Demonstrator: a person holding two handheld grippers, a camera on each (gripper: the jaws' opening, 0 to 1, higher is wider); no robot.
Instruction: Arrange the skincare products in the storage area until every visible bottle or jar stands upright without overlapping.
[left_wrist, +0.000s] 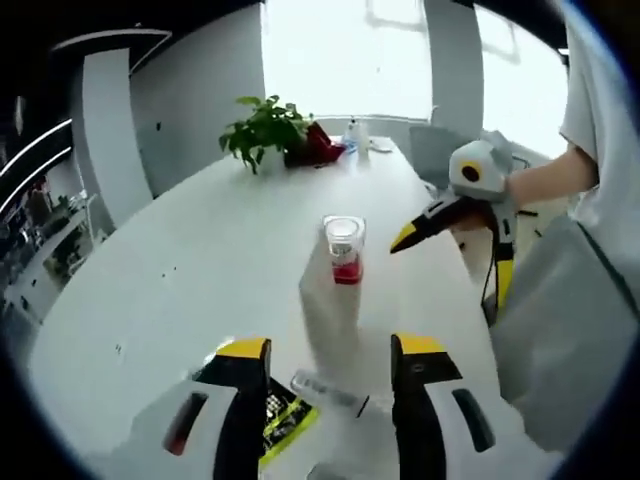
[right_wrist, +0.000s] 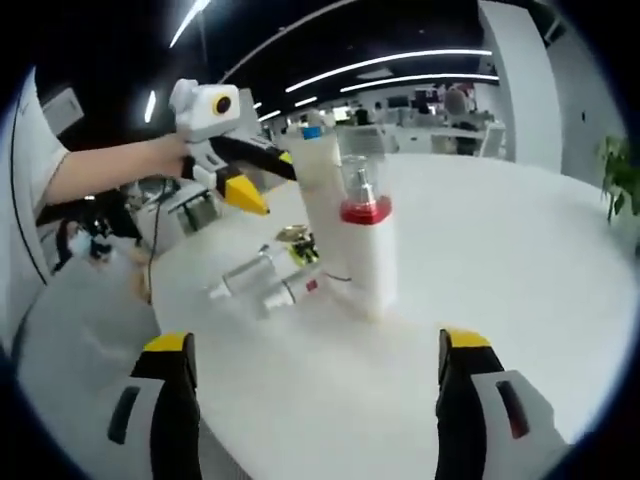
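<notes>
A white pump bottle (right_wrist: 370, 255) with a red collar and clear cap stands upright on the white table (right_wrist: 520, 250). A taller white bottle (right_wrist: 318, 180) with a blue top stands close behind it. Two small tubes (right_wrist: 262, 282) lie flat beside them, near a yellow-black item (right_wrist: 298, 242). In the left gripper view the white bottle (left_wrist: 330, 305) rises just beyond my left gripper (left_wrist: 330, 348), which is open, with the clear cap (left_wrist: 345, 245) above it. A clear tube (left_wrist: 330, 392) lies between the jaws. My right gripper (right_wrist: 315, 345) is open wide, short of the bottles.
A potted plant (left_wrist: 265, 125) and a small bottle (left_wrist: 355, 130) stand at the table's far end. The person's hand holds the right gripper (left_wrist: 452, 262) at the table's right side. The left gripper (right_wrist: 268, 180) hovers behind the bottles. The table edge (right_wrist: 150, 290) is near.
</notes>
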